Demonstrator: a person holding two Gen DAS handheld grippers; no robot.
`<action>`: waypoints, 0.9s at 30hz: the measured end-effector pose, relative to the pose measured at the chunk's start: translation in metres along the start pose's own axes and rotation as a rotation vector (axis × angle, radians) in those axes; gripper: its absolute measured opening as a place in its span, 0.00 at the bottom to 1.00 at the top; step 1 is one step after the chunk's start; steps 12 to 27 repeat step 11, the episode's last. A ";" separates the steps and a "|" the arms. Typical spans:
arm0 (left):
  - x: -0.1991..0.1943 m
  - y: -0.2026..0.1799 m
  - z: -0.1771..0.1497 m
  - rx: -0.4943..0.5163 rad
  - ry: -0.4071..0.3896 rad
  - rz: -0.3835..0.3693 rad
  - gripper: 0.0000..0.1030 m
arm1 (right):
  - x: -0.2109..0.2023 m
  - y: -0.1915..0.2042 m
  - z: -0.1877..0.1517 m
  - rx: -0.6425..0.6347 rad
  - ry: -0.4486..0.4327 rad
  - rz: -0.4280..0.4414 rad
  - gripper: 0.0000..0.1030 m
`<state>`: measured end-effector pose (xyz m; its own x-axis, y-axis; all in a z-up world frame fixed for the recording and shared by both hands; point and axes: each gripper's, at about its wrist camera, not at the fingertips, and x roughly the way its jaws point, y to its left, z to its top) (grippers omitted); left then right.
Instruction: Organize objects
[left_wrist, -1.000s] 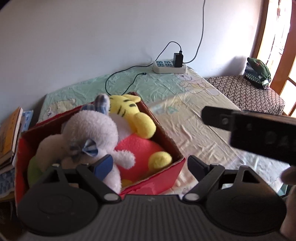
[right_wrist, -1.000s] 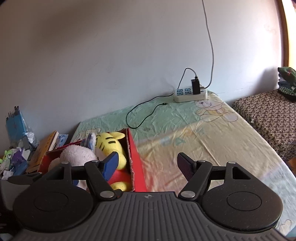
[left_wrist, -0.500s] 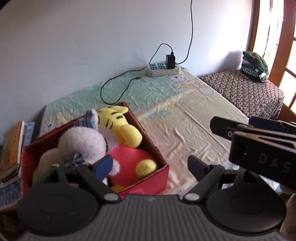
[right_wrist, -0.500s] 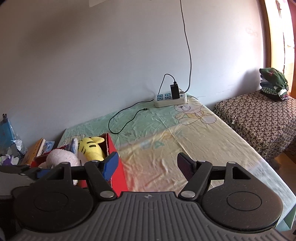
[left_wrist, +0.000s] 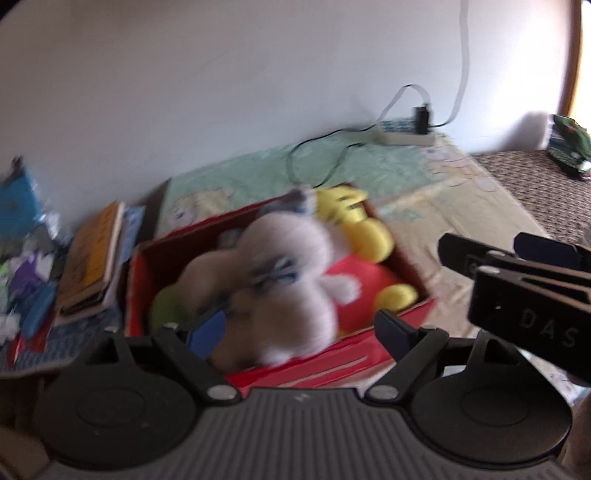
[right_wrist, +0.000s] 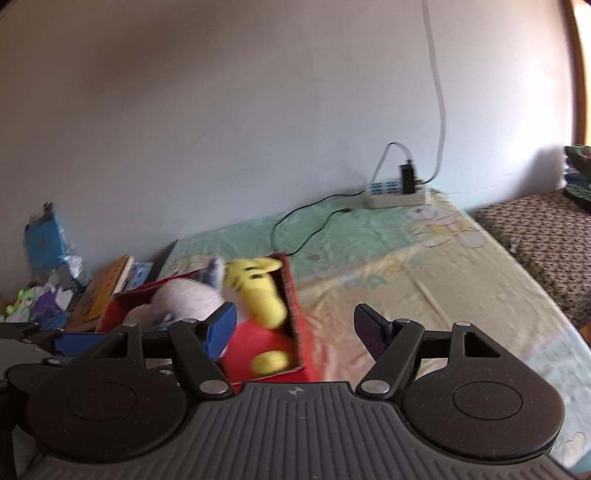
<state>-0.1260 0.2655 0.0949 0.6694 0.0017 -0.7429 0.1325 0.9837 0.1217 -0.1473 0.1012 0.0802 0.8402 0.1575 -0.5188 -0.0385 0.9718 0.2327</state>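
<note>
Left wrist view: my left gripper, jaws apart, empty, above the red cardboard box packed with the white plush rabbit.

Right wrist view: my right gripper, jaws apart, empty. Advice: retreat level, clearing the box rim.

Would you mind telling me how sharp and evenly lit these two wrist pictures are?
Left wrist view: heavy motion blur smears the white plush and red box; the window edge at right is blown out. Right wrist view: milder blur, the power strip stays readable; both views bend straight lines, fisheye fashion.
</note>
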 end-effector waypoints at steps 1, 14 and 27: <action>0.001 0.006 -0.003 -0.013 0.008 0.015 0.85 | 0.002 0.004 0.000 -0.004 0.008 0.015 0.71; 0.001 0.045 -0.020 -0.123 0.003 0.151 0.85 | 0.018 0.040 -0.006 -0.082 0.044 0.131 0.71; 0.001 0.045 -0.020 -0.123 0.003 0.151 0.85 | 0.018 0.040 -0.006 -0.082 0.044 0.131 0.71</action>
